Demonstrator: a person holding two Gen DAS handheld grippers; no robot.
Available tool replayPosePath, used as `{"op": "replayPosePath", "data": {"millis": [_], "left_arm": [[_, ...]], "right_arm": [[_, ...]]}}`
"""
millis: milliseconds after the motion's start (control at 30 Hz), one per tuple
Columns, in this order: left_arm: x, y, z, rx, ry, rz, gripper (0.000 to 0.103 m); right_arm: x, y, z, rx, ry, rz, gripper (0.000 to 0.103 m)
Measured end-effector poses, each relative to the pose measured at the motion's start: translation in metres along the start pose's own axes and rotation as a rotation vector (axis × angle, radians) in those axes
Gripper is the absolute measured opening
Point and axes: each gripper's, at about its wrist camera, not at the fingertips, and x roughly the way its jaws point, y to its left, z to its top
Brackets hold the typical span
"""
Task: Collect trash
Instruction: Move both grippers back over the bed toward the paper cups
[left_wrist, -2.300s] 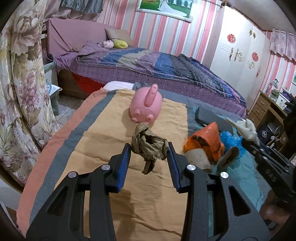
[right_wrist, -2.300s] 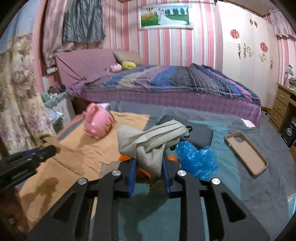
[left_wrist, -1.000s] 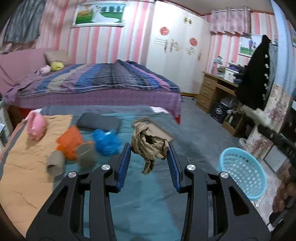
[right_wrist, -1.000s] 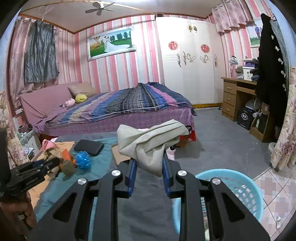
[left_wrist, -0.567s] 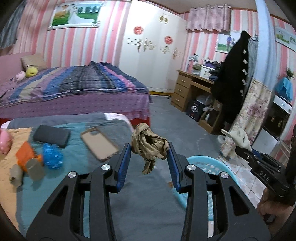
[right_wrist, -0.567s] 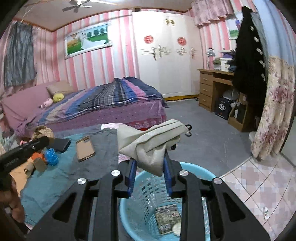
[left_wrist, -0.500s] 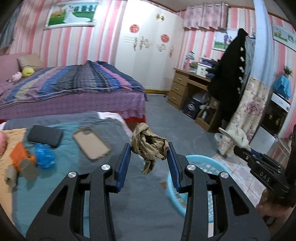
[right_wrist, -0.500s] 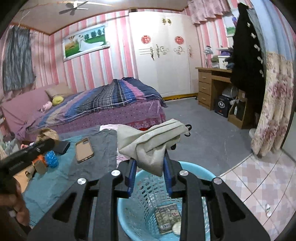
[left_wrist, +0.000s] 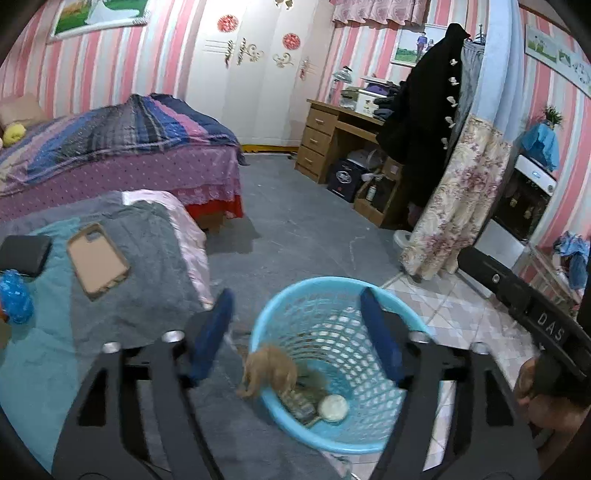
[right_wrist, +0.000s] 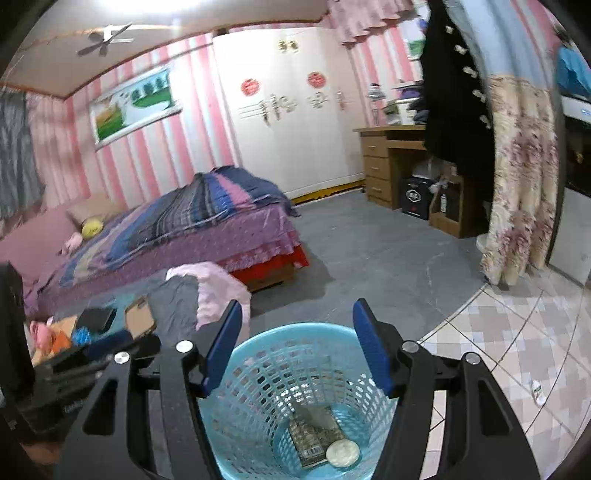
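On the low bed at the left, a phone case (left_wrist: 98, 261) is lying on the grey blanket (left_wrist: 147, 266) next to a crumpled blue bag (left_wrist: 14, 297), well apart from both claws. The left gripper (left_wrist: 297, 332) is hovering over the blue basket (left_wrist: 273, 325), and its jaws have just been opening; they are standing wide with nothing between them. The brown wad (left_wrist: 269, 371) is blurred just below and to the left of that claw, at the near rim of the basket, apart from both fingers. Inside the basket, a printed wrapper (left_wrist: 299, 400) and a round white lid (left_wrist: 333, 407) are lying on the bottom.

In the right wrist view, the right gripper (right_wrist: 297, 345) is hanging directly above the same basket (right_wrist: 258, 354), and its jaws have just been opening too; they are standing apart, empty. A grey scrap (right_wrist: 314, 415) is lying on the wrapper (right_wrist: 308, 441) at the bottom, below the claw, beside the lid (right_wrist: 342, 453).
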Motion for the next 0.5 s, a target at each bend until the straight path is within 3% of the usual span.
{"op": "replayPosePath", "data": {"millis": [100, 233, 367, 500], "left_arm": [[0.002, -0.008, 0.003, 0.009, -0.005, -0.014, 0.081], [-0.011, 0.006, 0.006, 0.008, -0.03, 0.033, 0.083], [-0.035, 0.046, 0.005, -0.017, -0.049, 0.13, 0.083], [-0.079, 0.11, -0.003, -0.056, -0.074, 0.28, 0.083]], "right_arm": [[0.001, -0.007, 0.0, 0.013, 0.002, -0.001, 0.063], [0.005, -0.006, 0.0, 0.007, 0.011, 0.016, 0.064], [0.004, 0.01, -0.001, -0.015, 0.01, 0.049, 0.066], [0.007, 0.037, -0.005, -0.067, 0.021, 0.088, 0.066]]}}
